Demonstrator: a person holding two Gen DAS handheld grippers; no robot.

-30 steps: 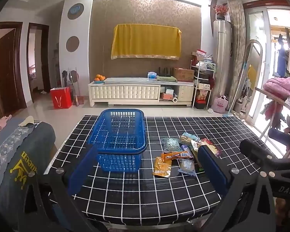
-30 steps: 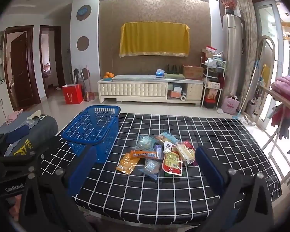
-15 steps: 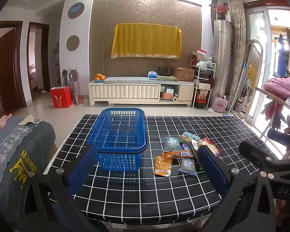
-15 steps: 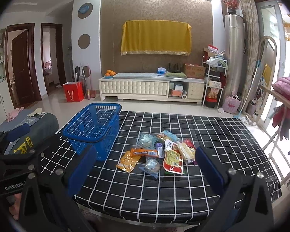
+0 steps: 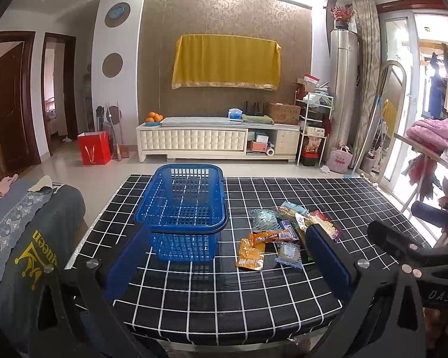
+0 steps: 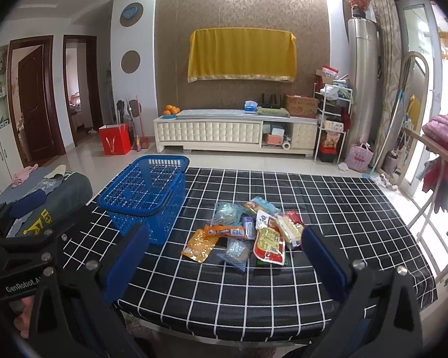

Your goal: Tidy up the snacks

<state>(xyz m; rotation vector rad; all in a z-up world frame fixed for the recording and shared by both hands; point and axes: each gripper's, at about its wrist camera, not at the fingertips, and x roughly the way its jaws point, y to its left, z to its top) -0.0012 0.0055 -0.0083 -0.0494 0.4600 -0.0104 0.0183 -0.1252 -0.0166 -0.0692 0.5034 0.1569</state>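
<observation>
You stand in a living room with a yellow cloth hung on a brown patterned wall, facing a counter [image 5: 194, 298] covered in a black cloth with a white grid. Take the blue basket [image 5: 183, 208] as your landmark: it sits upright and empty on the counter, and the pile of snacks [image 6: 242, 235] lies just to its right, the packets overlapping one another. Your left tool [image 5: 224, 259] hangs spread wide in front of the basket, gripping nothing; your right tool [image 6: 224, 259] is likewise spread and empty, held back from the snacks. The step in hand looks like the first pick. Start with an outer packet, such as the orange pouch [image 6: 198, 244] nearest the basket, since it lies mostly free of the others. Pinch it by an edge, as flat foil will likely slip under a broad squeeze. Lift it clear over the basket's rim before letting go. The folded-down handle [image 5: 224, 211] along the rim could catch a packet. Left of the basket a grey draped cloth [image 5: 30, 238] borders the counter; keep your left arm off it.
</observation>
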